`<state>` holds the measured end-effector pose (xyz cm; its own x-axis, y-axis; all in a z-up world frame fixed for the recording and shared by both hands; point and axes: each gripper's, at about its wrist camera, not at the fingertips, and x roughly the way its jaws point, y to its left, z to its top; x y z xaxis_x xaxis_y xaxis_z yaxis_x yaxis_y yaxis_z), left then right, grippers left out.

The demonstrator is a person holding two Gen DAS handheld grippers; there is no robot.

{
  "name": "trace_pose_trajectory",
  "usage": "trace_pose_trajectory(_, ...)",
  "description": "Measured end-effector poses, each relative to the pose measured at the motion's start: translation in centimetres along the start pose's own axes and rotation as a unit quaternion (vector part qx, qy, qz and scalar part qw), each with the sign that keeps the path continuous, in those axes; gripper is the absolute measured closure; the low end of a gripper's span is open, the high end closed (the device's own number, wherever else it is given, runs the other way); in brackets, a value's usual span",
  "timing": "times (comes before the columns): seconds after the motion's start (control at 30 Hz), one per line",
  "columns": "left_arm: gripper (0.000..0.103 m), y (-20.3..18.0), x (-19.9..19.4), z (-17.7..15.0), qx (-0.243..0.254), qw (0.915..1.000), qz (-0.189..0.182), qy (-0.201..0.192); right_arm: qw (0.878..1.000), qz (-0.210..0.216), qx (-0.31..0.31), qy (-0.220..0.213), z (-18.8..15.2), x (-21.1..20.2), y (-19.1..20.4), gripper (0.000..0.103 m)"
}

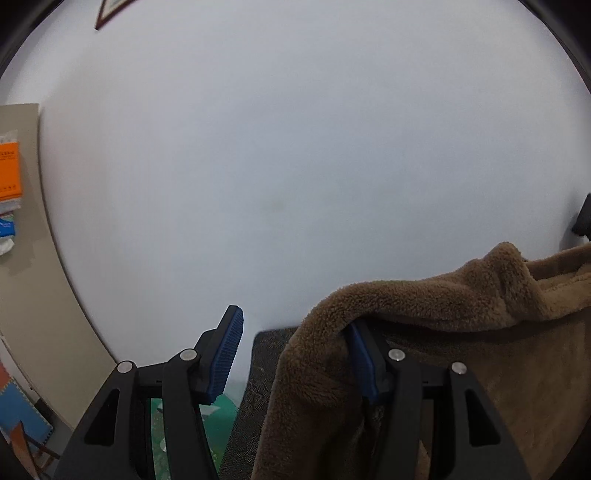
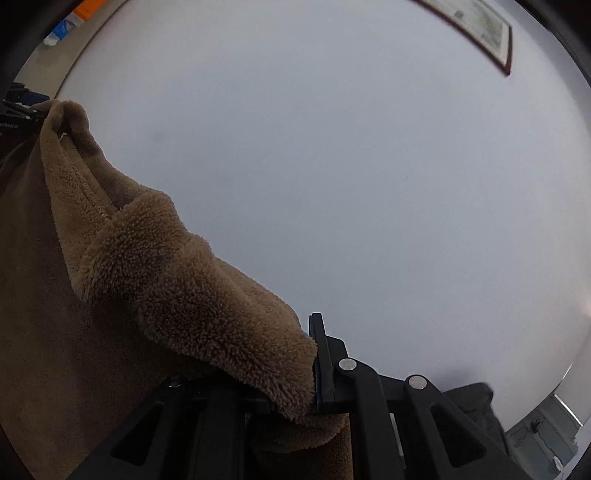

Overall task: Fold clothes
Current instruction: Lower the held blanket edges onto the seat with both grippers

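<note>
A brown fleece garment (image 1: 424, 332) is held up in front of a white wall. In the left wrist view it drapes over the right finger of my left gripper (image 1: 291, 325), which stands open. Its blue left pad (image 1: 225, 350) is bare and a gap shows beside it. In the right wrist view the garment (image 2: 177, 280) runs from the far left down into my right gripper (image 2: 295, 354), which is shut on a thick fold. Only the right finger (image 2: 325, 365) shows; fleece hides the other. The left gripper (image 2: 22, 107) appears small at the garment's far end.
The white wall (image 1: 295, 147) fills both views, with a framed picture (image 2: 480, 33) hanging high on it. A beige panel (image 1: 33, 295) with orange packets (image 1: 9, 170) stands at the left. Below lie a dark patterned surface (image 1: 258, 369) and a dark cloth (image 2: 476, 402).
</note>
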<state>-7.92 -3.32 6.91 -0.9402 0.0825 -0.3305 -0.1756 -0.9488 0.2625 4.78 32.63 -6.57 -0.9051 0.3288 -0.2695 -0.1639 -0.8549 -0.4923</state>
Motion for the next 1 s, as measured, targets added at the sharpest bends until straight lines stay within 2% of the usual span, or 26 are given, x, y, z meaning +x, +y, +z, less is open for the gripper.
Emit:
trace_pose_trajectory(0.07,0.042,-1.0,3.1,-1.4,0.011,0.9993,-0.009,0.034,0.997,0.046,0.023,0.051,-1.7,3.3,0.3,0.091)
trace_pose_trajectory(0.13,0.042,-2.0,5.9,-2.8,0.016,0.9972,-0.018,0.07,0.99,0.09,0.053,0.1,-3.4,6.4,0.4,0.091)
trace_pose_trajectory(0.23,0.042,-3.5,10.0,-5.0,0.024,0.9914,-0.032,0.125,0.978,0.126,0.076,0.148,-5.3,9.6,0.9,0.091)
trace_pose_trajectory(0.3,0.042,-4.4,12.8,-6.4,0.029,0.9858,-0.04,0.161,0.975,0.132,0.066,0.168,-5.9,11.0,1.8,0.09)
trace_pose_trajectory(0.37,0.041,-4.8,14.8,-7.6,0.027,0.979,-0.047,0.196,0.966,0.152,0.055,0.199,-5.9,13.1,2.5,0.09)
trace_pose_trajectory(0.47,0.036,-5.0,16.7,-9.7,0.032,0.9667,-0.053,0.248,0.951,0.176,0.054,0.248,-7.0,15.3,3.5,0.071)
trace_pose_trajectory(0.53,0.031,-4.9,17.5,-10.7,0.032,0.9613,-0.062,0.267,0.948,0.178,0.065,0.256,-7.8,16.0,3.4,0.049)
trace_pose_trajectory(0.6,0.025,-4.1,17.8,-11.2,0.009,0.9592,-0.074,0.273,0.948,0.18,0.088,0.248,-8.2,15.9,2.8,0.048)
trace_pose_trajectory(0.67,0.024,-2.8,17.9,-11.2,-0.034,0.9523,-0.101,0.286,0.946,0.186,0.114,0.24,-8.3,15.9,1.9,0.047)
trace_pose_trajectory(0.7,0.024,-2.1,18.0,-11.1,-0.056,0.9477,-0.114,0.293,0.944,0.191,0.129,0.236,-8.1,15.8,1.4,0.047)
trace_pose_trajectory(0.77,0.024,-0.9,17.9,-11.2,-0.11,0.9328,-0.155,0.306,0.941,0.199,0.148,0.23,-6.9,14.9,0.3,0.047)
trace_pose_trajectory(0.8,0.024,-0.4,17.5,-11.1,-0.128,0.9293,-0.167,0.304,0.942,0.2,0.148,0.224,-6.6,14.5,0.2,0.047)
trace_pose_trajectory(0.9,0.024,0.0,15.5,-10.3,-0.13,0.934,-0.182,0.278,0.949,0.198,0.135,0.204,-5.8,12.9,-0.2,0.047)
trace_pose_trajectory(1.0,0.023,-0.4,13.0,-9.0,-0.105,0.9418,-0.188,0.258,0.953,0.194,0.127,0.195,-5.3,11.8,-0.3,0.043)
